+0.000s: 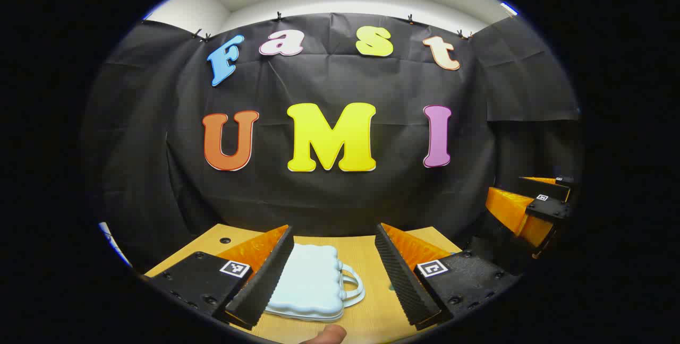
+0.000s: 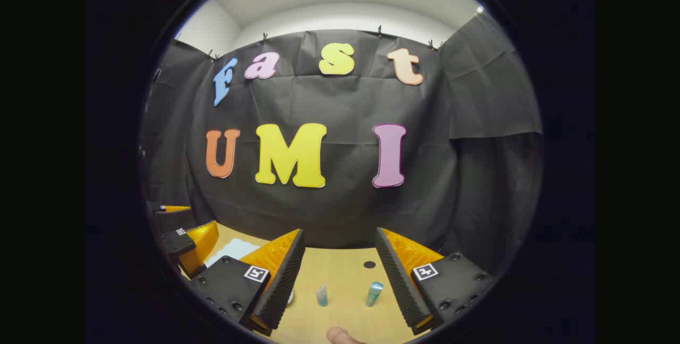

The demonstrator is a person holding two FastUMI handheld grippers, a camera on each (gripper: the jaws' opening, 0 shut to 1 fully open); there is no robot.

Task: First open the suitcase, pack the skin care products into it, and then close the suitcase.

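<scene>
Closed suitcase (image 1: 311, 285) lies between left fingers (image 1: 260, 285) (spread)

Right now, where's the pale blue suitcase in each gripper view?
Left gripper view: suitcase lies shut on the table, bottom centre, between the open left gripper fingers.
Right gripper view: a pale sliver at lower left, likely the suitcase.
Shared landmark: the wooden table.
</scene>
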